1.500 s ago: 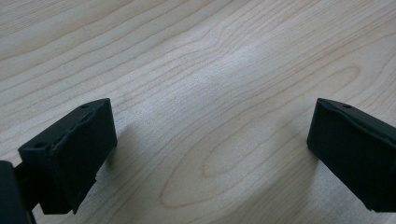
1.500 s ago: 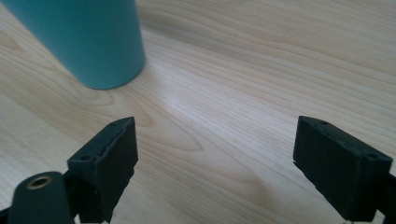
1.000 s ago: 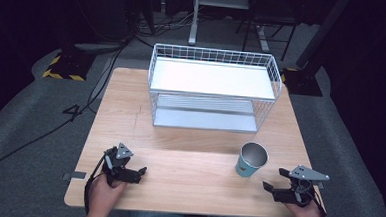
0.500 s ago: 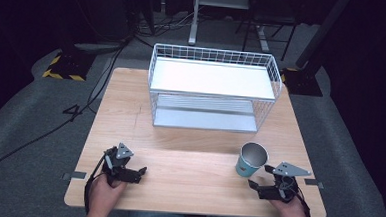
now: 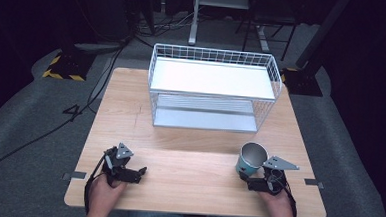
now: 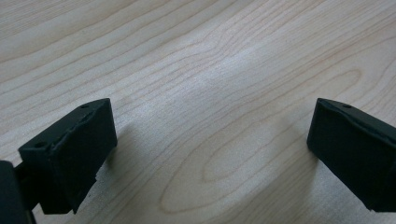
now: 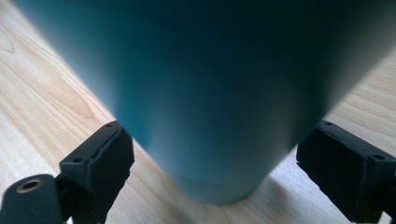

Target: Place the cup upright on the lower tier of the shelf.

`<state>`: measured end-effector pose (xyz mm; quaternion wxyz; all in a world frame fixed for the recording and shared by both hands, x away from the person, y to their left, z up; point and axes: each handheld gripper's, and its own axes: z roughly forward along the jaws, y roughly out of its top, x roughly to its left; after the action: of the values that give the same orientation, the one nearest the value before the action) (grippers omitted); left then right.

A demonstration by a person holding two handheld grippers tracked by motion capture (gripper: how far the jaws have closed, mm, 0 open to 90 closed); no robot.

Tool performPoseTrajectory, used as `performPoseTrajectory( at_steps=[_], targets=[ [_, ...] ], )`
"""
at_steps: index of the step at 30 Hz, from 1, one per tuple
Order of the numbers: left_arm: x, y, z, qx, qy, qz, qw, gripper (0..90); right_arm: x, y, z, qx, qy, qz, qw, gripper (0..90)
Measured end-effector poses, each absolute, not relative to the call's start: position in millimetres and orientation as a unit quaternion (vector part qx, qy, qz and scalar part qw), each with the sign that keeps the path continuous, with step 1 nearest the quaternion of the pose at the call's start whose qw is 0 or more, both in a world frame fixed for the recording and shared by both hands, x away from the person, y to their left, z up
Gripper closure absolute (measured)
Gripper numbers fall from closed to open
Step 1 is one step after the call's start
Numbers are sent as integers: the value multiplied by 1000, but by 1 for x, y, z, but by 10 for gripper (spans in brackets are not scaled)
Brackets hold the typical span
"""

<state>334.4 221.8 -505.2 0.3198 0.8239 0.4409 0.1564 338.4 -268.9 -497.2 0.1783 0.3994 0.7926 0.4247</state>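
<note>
High view shows the teal cup (image 5: 251,160) standing upright on the wooden table (image 5: 188,163), toward the four o'clock part of the tabletop, just in front of the white wire rack (image 5: 212,89) that sits at twelve o'clock. The right gripper (image 5: 253,181) lies low at the cup's six o'clock side, its jaws spread to either flank of the cup's base. Right gripper view confirms this: the cup (image 7: 210,93) rises between the two black jaws, which stand wide apart, near the wall but not pressing on it. The step in hand looks like the approach for a grasp, with the cup framed but not yet held. The next move calls for bringing the jaws together on the lower wall, squarely, since the cup tapers toward its foot and could slip or tip if pinched off-centre. The left gripper (image 5: 138,174) rests at the table's seven o'clock, well apart from the cup; left gripper view shows its jaws open over bare wood (image 6: 210,93).
</note>
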Motion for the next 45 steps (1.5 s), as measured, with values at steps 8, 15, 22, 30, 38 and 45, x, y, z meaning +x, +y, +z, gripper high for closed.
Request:
performPoseTrajectory(
  at_steps=[8,15,22,30,38,45],
  targets=[
    [334,222,-505,824,441,156,319,20,341,-263,-499,401,784,433,192,153],
    [334,222,-505,824,441,157,319,20,340,-260,-500,399,778,442,201,227],
    [334,221,-505,824,441,158,320,24,341,-260,-500,396,780,441,200,232],
    [334,221,-505,824,441,158,320,24,340,-258,-499,389,784,441,201,234],
    [334,221,-505,824,441,158,320,24,341,-255,-491,380,786,445,198,234],
    [334,221,-506,822,442,160,321,25,348,-251,-483,374,789,449,192,234]
  ],
)
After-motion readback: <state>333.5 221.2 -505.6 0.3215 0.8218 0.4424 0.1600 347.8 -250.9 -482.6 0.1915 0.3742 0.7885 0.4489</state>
